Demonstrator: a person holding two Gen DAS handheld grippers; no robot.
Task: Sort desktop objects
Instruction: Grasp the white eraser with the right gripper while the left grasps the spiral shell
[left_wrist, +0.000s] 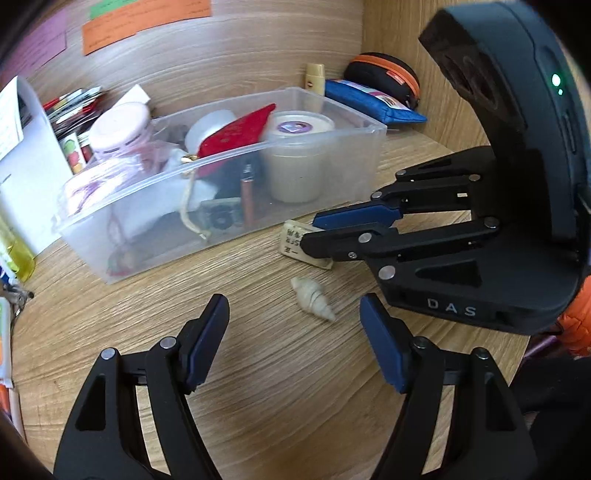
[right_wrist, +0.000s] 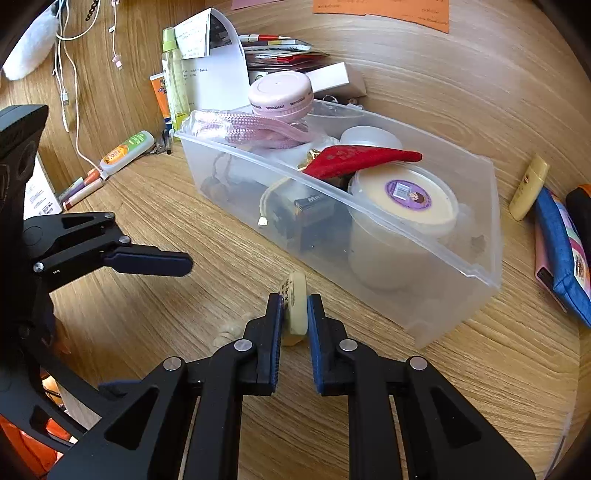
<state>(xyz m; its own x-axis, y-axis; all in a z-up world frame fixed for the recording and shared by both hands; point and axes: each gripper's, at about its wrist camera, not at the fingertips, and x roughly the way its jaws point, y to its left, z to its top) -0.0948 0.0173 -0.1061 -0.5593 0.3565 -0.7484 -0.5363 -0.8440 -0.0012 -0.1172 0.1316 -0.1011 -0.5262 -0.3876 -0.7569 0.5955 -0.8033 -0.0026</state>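
Left wrist view: looks forward and down along its own gripper, low over the table, facing the clear bin from nearby. Right wrist view: looks from the opposite side, nearer the bin. Both views share the bin, the table and each other's gripper.

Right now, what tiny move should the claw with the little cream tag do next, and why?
Probably lift it a little. The right claw is shut on the cream tag, which looks low near the desk, beside the clear bin. Lifting should let it clear the bin's wall. The left claw is open near the shell.
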